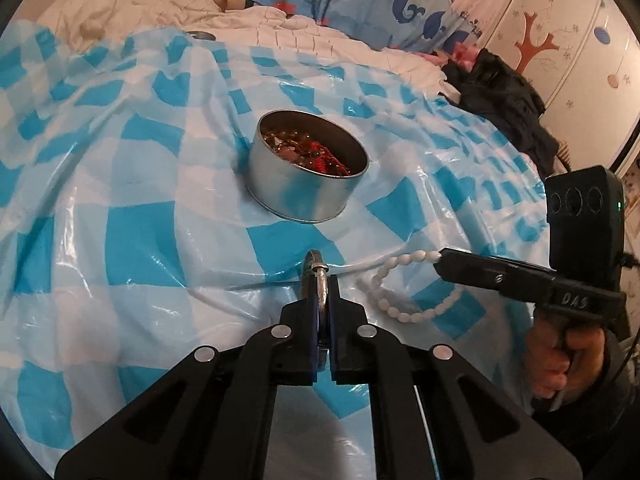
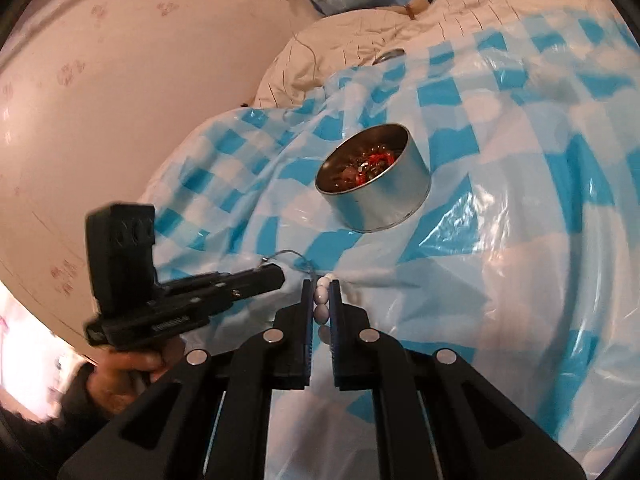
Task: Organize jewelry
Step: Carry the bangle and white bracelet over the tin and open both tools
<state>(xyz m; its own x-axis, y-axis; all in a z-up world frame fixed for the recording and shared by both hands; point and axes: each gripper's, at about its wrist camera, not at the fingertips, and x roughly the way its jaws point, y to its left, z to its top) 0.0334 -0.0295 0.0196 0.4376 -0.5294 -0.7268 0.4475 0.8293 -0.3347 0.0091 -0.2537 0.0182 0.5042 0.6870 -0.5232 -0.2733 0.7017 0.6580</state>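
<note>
Metal bangle clamped in left jaws; white bead bracelet in right jaws.

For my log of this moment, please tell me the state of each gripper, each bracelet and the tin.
left gripper: shut on metal bangle
right gripper: shut on white bead bracelet
round tin: open, upright, holds red and brown jewelry

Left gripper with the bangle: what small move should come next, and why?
Probably carry the bangle forward over the tin and release. The left gripper is shut on it, the open tin lies straight ahead holding other jewelry, and the right gripper holds the white beads.
</note>
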